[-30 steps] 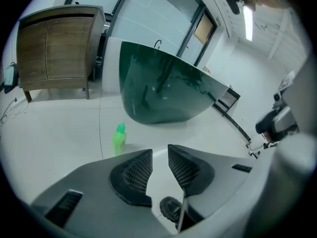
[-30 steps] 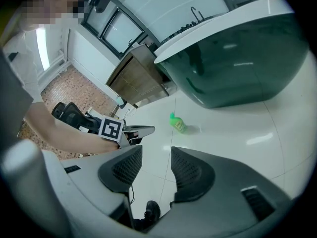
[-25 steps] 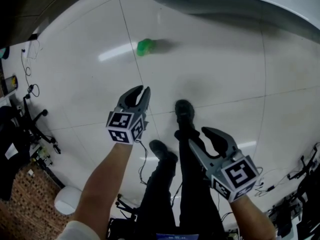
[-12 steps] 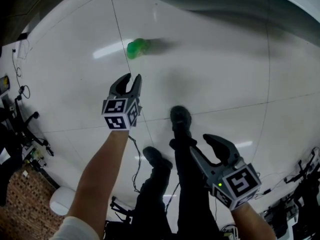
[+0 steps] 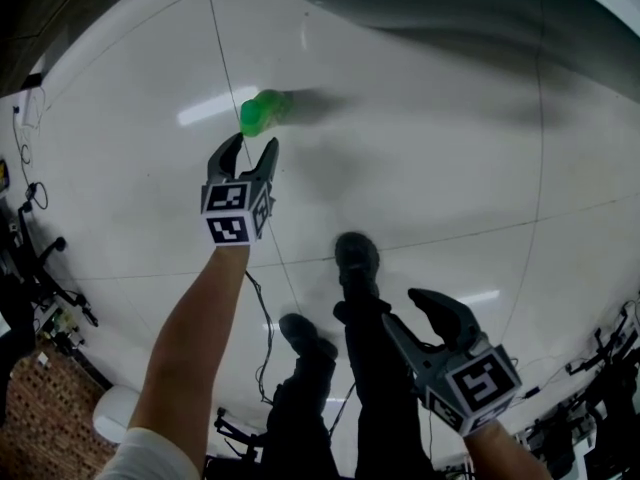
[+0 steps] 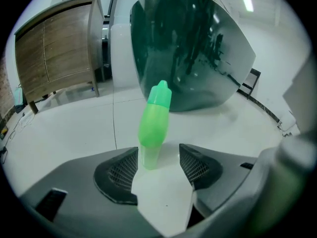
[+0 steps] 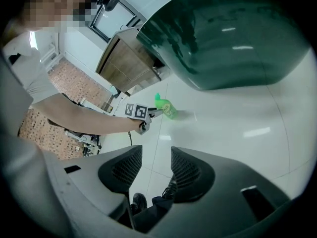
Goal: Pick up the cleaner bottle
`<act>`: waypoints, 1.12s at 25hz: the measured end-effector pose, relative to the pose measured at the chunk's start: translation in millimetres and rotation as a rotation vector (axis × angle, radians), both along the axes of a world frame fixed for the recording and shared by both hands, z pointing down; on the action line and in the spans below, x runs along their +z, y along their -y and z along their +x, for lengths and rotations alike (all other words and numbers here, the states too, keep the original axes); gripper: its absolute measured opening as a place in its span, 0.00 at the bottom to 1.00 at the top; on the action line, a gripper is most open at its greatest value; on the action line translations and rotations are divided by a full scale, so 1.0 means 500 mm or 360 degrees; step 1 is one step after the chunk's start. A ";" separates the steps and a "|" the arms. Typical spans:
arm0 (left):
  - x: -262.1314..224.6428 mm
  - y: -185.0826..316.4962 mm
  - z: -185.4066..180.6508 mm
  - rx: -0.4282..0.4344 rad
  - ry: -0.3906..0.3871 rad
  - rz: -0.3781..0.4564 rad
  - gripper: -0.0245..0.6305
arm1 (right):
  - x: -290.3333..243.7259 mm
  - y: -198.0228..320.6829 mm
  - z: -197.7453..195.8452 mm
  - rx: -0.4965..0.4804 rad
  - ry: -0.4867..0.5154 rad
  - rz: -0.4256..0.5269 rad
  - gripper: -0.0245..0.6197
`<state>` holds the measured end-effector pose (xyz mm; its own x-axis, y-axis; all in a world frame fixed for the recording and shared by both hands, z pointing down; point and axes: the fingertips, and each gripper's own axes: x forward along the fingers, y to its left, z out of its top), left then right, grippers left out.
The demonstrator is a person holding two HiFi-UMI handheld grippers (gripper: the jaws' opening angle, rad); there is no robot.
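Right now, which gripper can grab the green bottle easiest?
Left. The left gripper, jaws just opening, points at the bottle close ahead, nothing between them yet. The right gripper hangs far back.

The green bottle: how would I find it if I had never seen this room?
Look at the white tiled floor in front of the big dark curved panel. The cleaner bottle stands there alone, to the right of the wooden cabinet. It is the only bright green thing, with a capped narrow top.
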<state>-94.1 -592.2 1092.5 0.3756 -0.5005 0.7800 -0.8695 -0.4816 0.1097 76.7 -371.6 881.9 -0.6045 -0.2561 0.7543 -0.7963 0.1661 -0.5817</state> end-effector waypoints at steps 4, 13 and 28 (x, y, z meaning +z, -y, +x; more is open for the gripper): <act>0.022 0.035 0.006 0.0001 0.0021 0.0066 0.42 | 0.025 -0.014 0.004 -0.0037 -0.0010 -0.0038 0.31; 0.019 0.090 0.035 0.0094 0.0025 0.0212 0.42 | 0.051 -0.004 -0.011 -0.0090 -0.0008 -0.0083 0.31; 0.017 0.130 0.074 0.0271 0.0107 0.0282 0.41 | 0.054 -0.021 -0.008 -0.0055 -0.0014 -0.0081 0.31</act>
